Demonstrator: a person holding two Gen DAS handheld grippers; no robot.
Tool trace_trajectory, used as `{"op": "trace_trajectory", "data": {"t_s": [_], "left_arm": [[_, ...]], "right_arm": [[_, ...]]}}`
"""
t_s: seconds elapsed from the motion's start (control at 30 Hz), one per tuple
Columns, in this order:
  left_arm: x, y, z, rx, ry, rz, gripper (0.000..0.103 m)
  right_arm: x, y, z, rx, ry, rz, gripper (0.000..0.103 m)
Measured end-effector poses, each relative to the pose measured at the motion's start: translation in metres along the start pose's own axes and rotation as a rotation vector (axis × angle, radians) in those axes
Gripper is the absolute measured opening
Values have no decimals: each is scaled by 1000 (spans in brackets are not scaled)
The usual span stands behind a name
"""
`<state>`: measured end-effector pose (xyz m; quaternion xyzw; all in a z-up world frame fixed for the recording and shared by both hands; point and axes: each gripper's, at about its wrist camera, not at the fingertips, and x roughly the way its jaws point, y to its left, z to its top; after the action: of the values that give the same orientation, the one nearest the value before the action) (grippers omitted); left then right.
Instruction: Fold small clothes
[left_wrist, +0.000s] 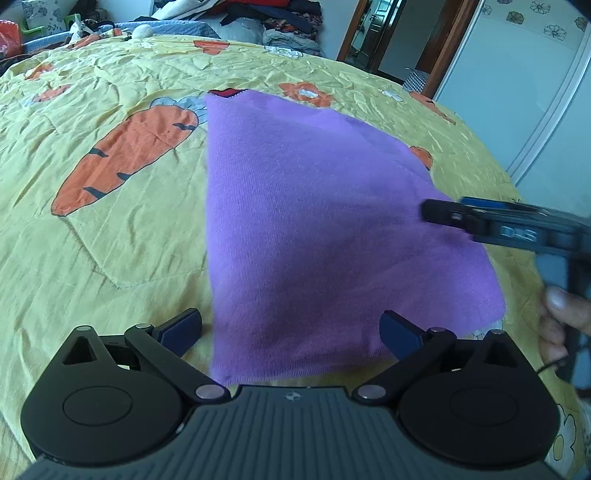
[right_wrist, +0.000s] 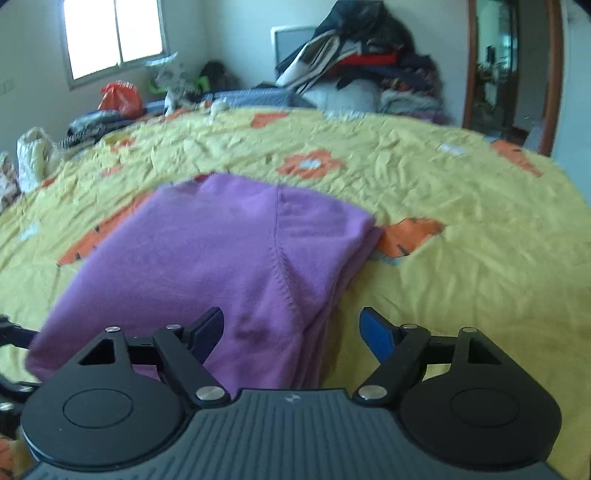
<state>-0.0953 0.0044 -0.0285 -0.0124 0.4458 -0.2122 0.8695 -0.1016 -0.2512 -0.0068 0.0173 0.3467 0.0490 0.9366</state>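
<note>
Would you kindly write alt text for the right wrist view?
A folded purple garment lies on a yellow carrot-print bedspread, with the open right gripper poised at its near edge, holding nothing. Piled clothes sit beyond the bed.

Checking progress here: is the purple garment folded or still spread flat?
Folded. The purple garment lies as a compact rectangle on the yellow bedspread, with stacked layers showing along its right edge. Both claws are open and hold nothing.

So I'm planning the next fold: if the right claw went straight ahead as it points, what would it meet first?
Probably the purple garment, near its folded right edge; the open right claw straddles it. Depth is unclear.
</note>
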Motion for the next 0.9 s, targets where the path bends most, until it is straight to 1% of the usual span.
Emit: {"op": "trace_trajectory", "data": {"t_s": [0.07, 0.13, 0.23, 0.33, 0.4, 0.43, 0.47, 0.53, 0.7, 0.9], "left_arm": [[-5, 0, -4, 9, -9, 15, 102], [-13, 1, -10, 15, -24, 46, 103], [-22, 7, -22, -12, -31, 75, 103], [-26, 12, -33, -39, -30, 101, 103], [-30, 12, -40, -29, -47, 134, 103], [-30, 11, -42, -28, -48, 147, 103], [-32, 11, -44, -24, -52, 148, 103], [-32, 8, -47, -14, -54, 168, 103], [-27, -4, -52, 47, -43, 230, 103], [-25, -6, -55, 37, -64, 257, 103]], "right_arm": [[-18, 9, -10, 1, -8, 1, 86], [-34, 18, -25, 13, -3, -15, 87], [-52, 30, -52, 44, 16, -44, 87], [-57, 42, -77, 72, 49, -80, 87], [-60, 49, -91, 85, 53, -101, 87], [-60, 53, -96, 77, 49, -115, 90], [-60, 59, -100, 49, 39, -139, 94], [-59, 66, -104, 27, 35, -166, 98], [-56, 71, -107, 16, 36, -181, 102], [-51, 69, -104, 32, 39, -183, 103]]}}
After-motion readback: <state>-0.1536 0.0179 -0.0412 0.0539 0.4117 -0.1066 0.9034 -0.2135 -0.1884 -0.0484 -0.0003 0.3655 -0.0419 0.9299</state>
